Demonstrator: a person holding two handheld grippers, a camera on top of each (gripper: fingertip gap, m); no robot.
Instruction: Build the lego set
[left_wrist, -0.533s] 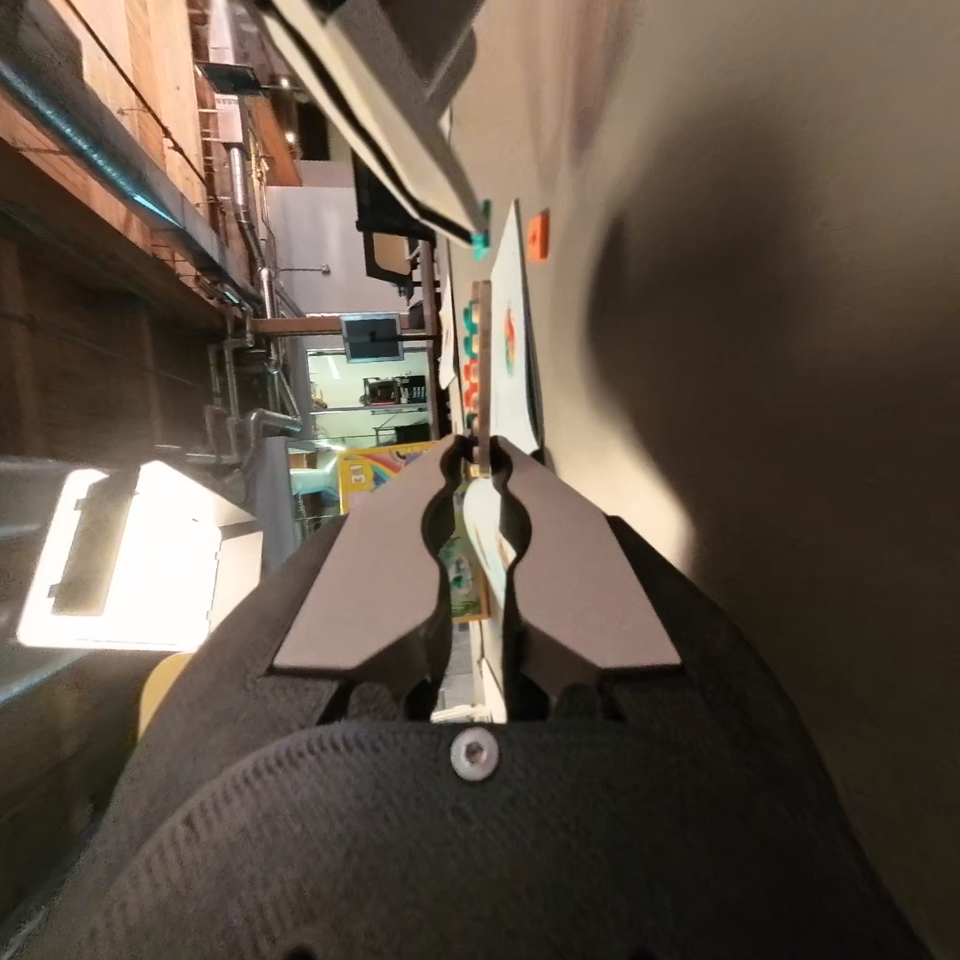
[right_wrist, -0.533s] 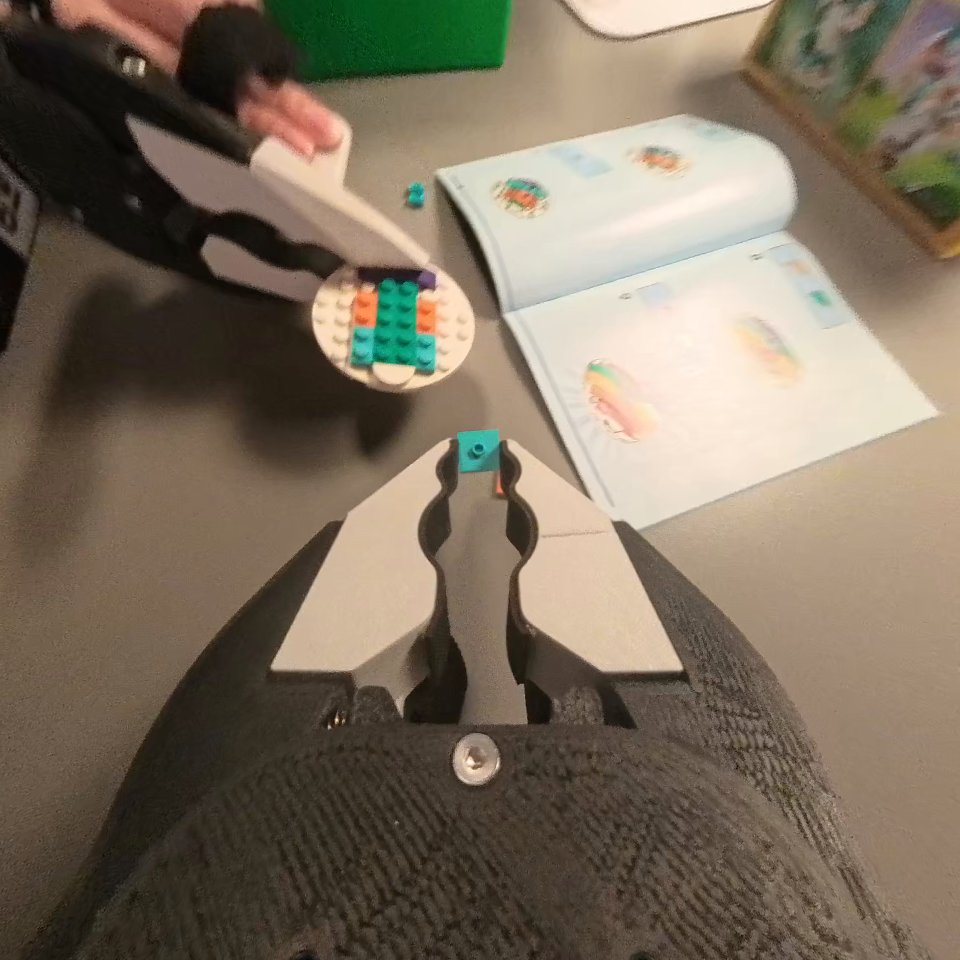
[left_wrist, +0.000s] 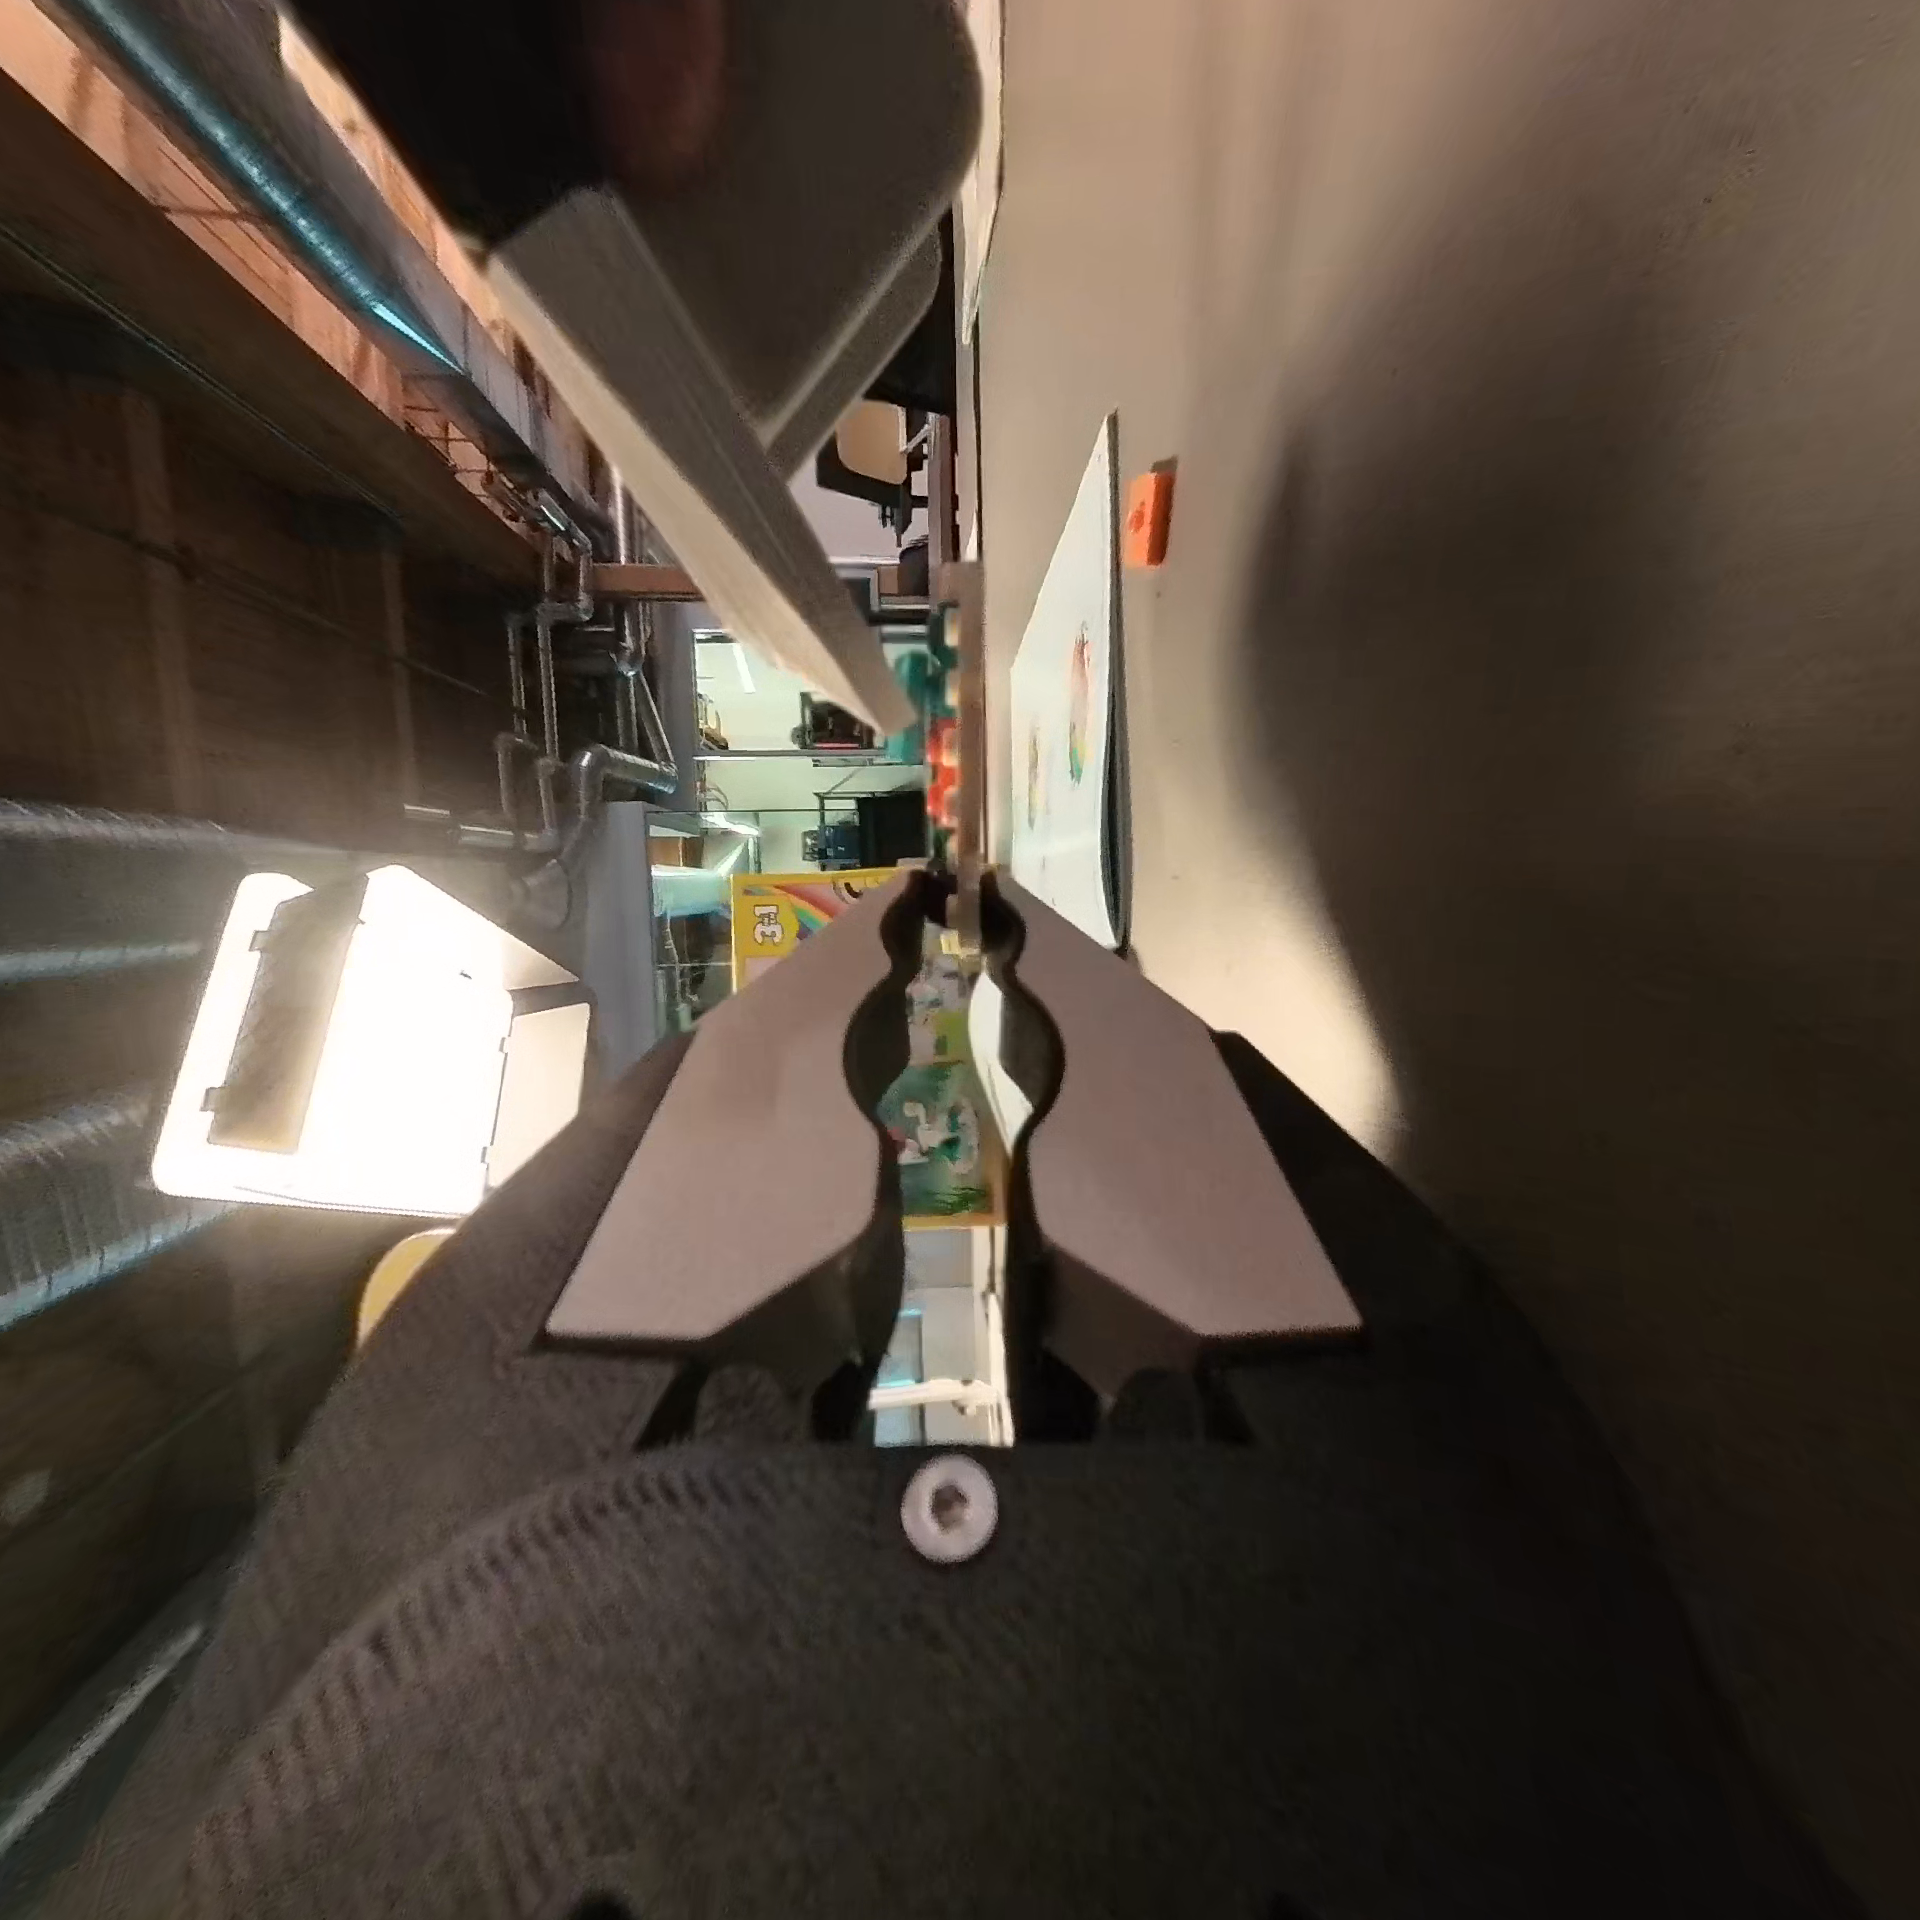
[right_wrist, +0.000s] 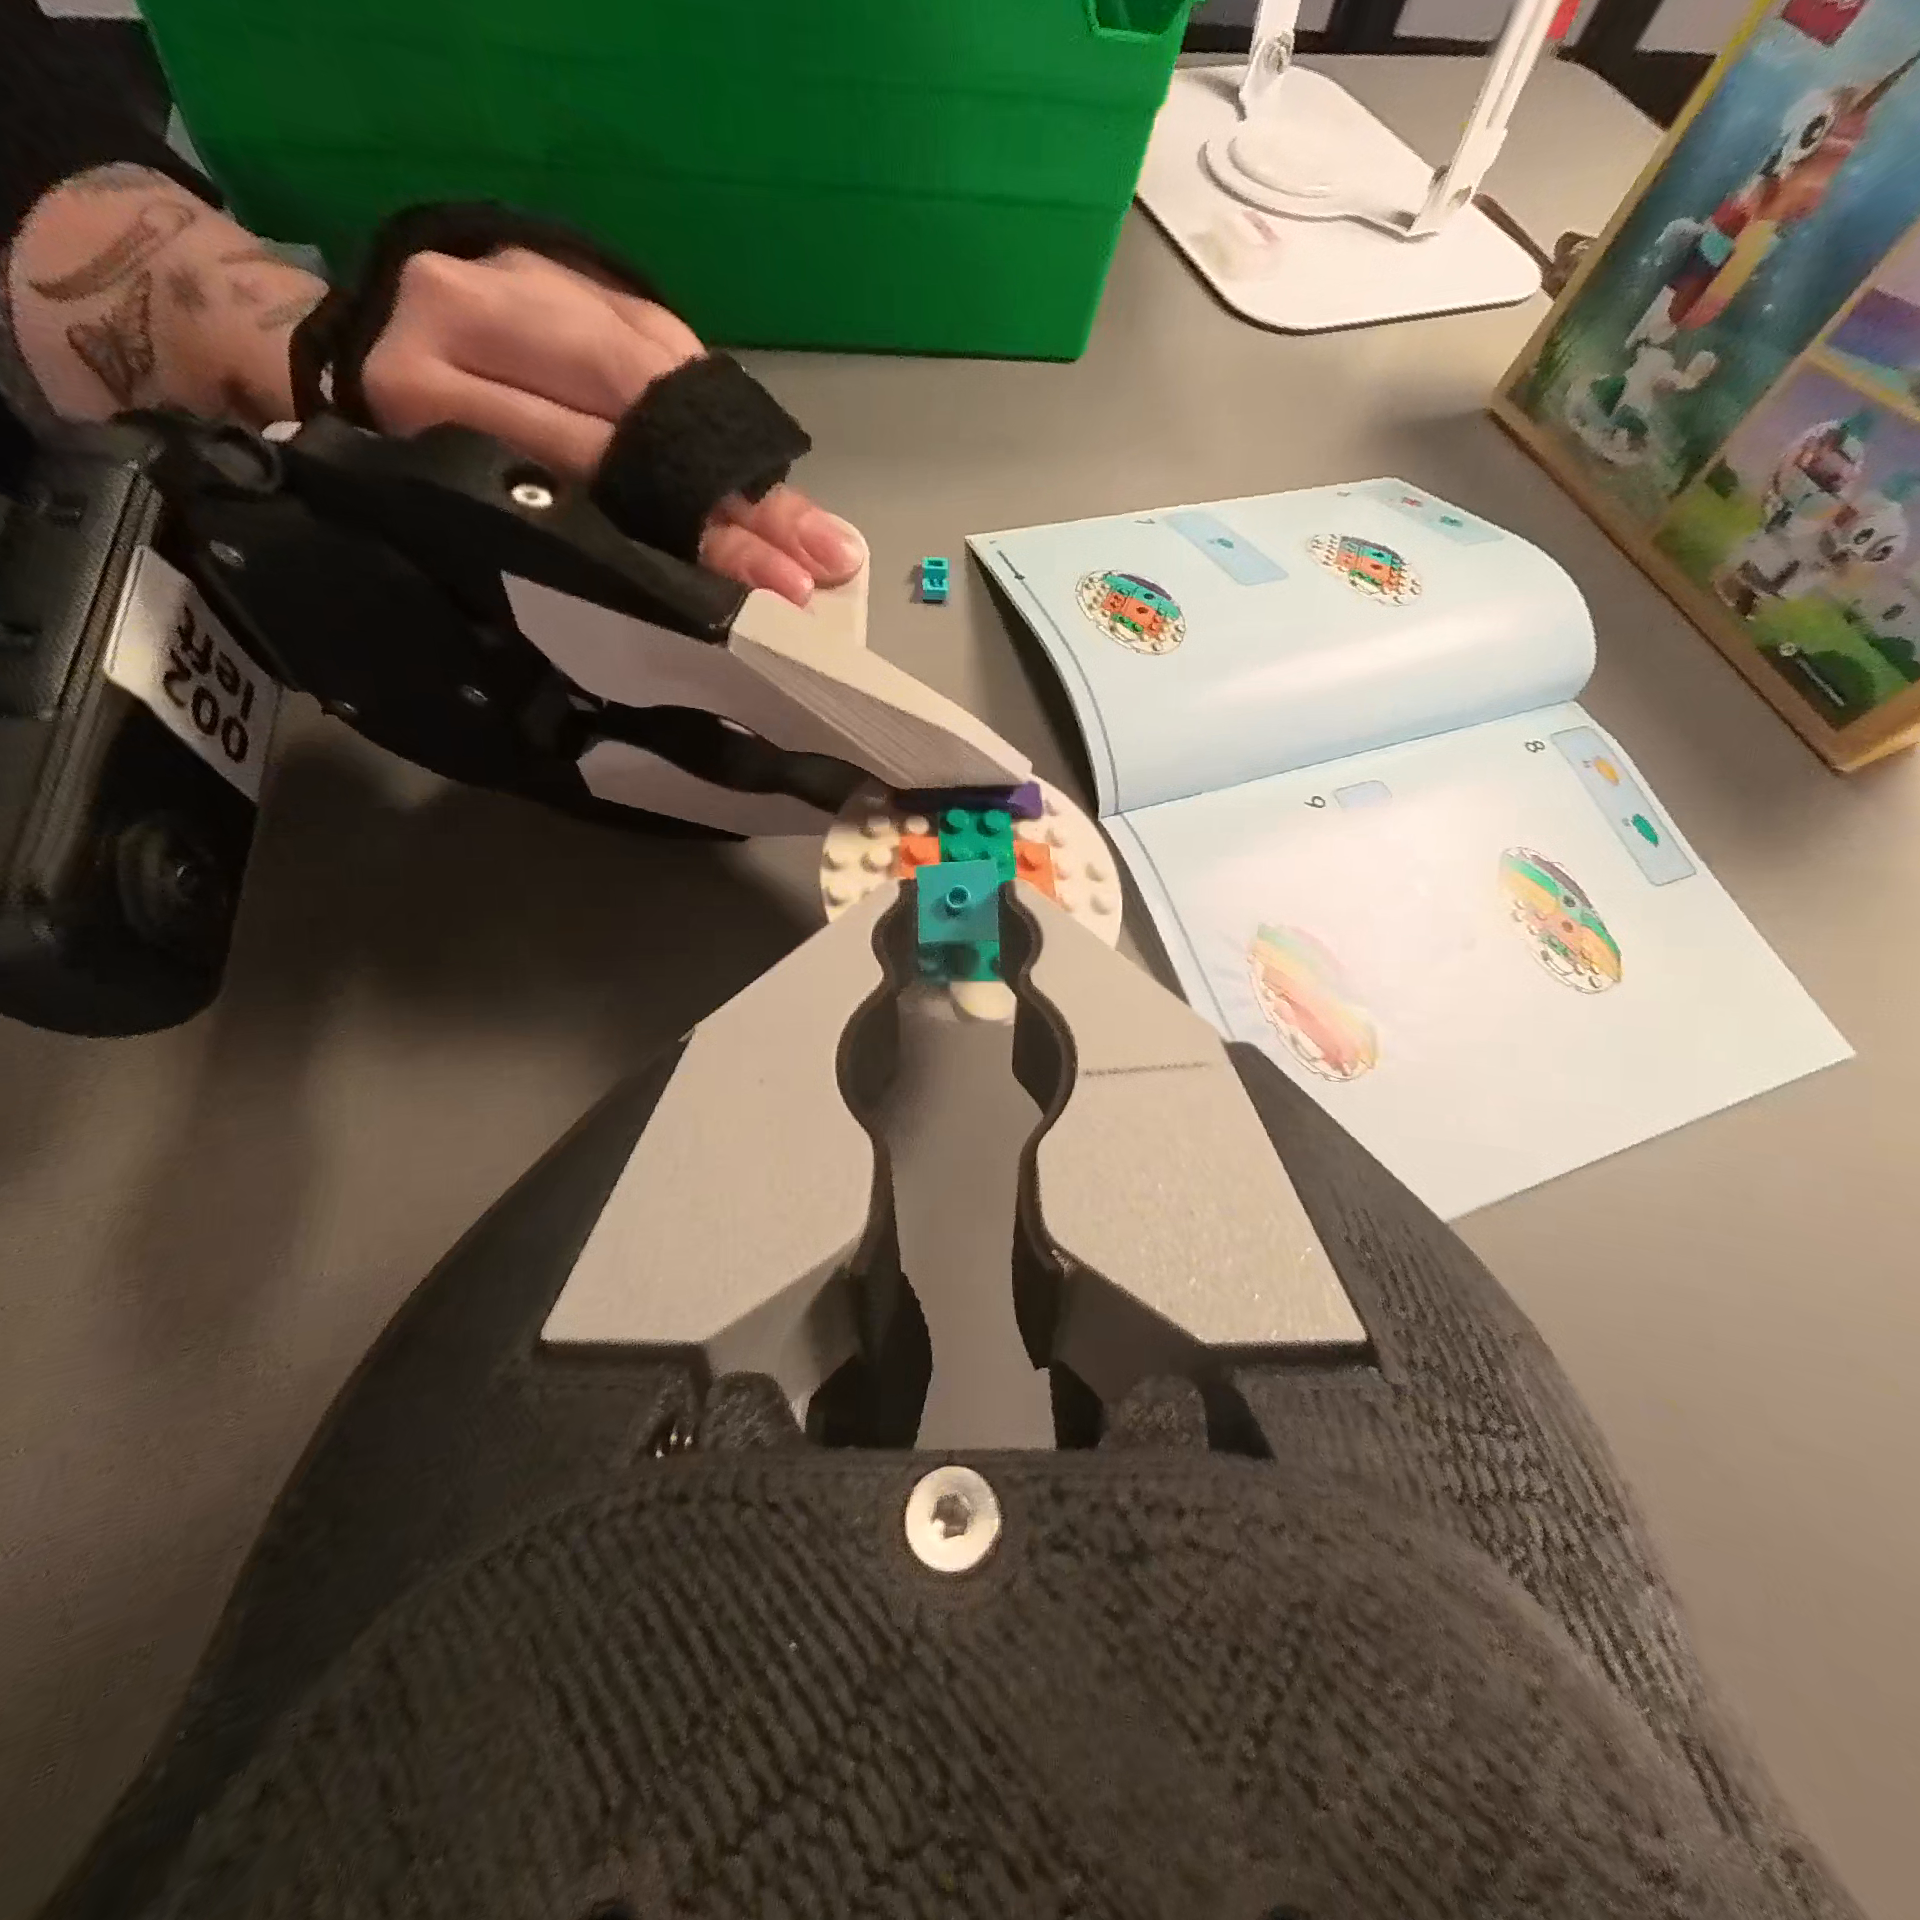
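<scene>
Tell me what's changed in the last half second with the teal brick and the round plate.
The right gripper carried its teal brick forward until it sits over the round plate. Unchanged: the left gripper still clamps the plate's far edge, and the booklet and loose teal piece lie as before.

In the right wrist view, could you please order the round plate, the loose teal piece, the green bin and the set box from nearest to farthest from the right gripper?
From the right gripper:
1. Round plate, directly under the fingertips.
2. Loose teal piece, ahead on the table.
3. Green bin, farther back, to the left, and set box, far right: too close to call.
</scene>
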